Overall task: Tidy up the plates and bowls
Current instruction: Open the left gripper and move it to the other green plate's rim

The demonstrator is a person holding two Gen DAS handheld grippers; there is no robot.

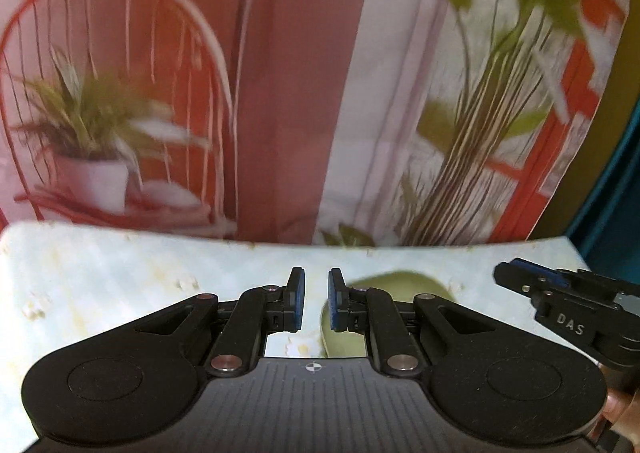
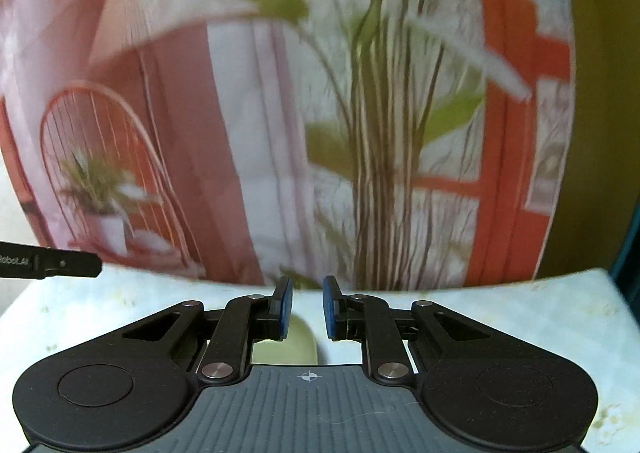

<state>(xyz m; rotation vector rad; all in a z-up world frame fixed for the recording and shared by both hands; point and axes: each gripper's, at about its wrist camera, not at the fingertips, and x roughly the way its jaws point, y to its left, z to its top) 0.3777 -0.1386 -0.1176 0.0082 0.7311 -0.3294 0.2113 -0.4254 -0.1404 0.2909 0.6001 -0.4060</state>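
Left gripper (image 1: 316,301): jaws slightly parted, nothing between the blue pads, with the green bowl (image 1: 384,285) just beyond and behind its right finger on the pale patterned table (image 1: 100,273). Right gripper (image 2: 307,309): jaws likewise apart and empty, same green bowl (image 2: 288,345) low under its left finger. Blurred printed backdrop (image 1: 280,93) of plants and curtains past the table's far edge.

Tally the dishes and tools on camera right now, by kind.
Green dish, bowl or plate unclear, mostly hidden behind the tools: 1
Tools: 2, the left tool and the right tool, both empty with jaws apart
Total: 3
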